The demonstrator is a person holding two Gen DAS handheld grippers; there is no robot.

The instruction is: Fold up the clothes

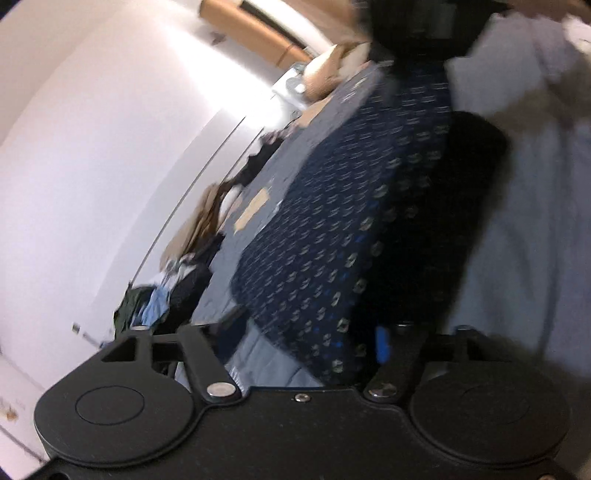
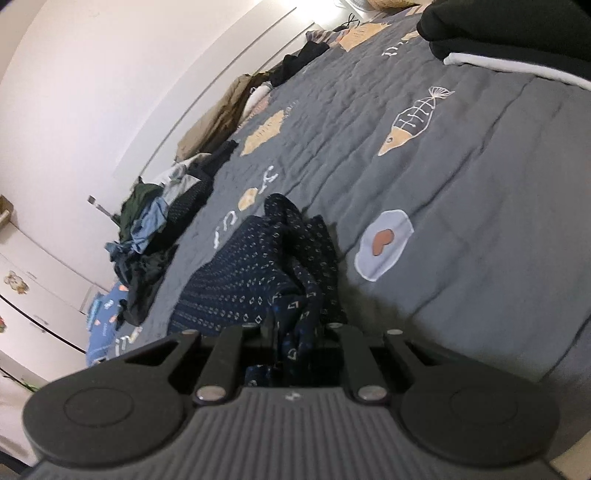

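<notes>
Between the right gripper's [image 2: 291, 332] closed fingers, the navy patterned garment [image 2: 258, 273] trails onto the bedspread [image 2: 480, 184].

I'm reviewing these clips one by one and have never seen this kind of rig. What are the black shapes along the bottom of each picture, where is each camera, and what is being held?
There is no robot here. A person holds a two-finger gripper in each hand, and a fisheye camera on each one looks forward along its fingers, so the black shapes are the grippers' own bodies.

The left wrist view is blurred. The left gripper appears shut on the navy patterned garment, which hangs lifted in front of the lens.

The right wrist view is sharper. The right gripper is shut on the same navy patterned garment, whose far part rests bunched on the grey quilt, which bears fish and egg pictures. A pile of unfolded clothes lies along the wall side, and a black folded item sits farther away.
</notes>
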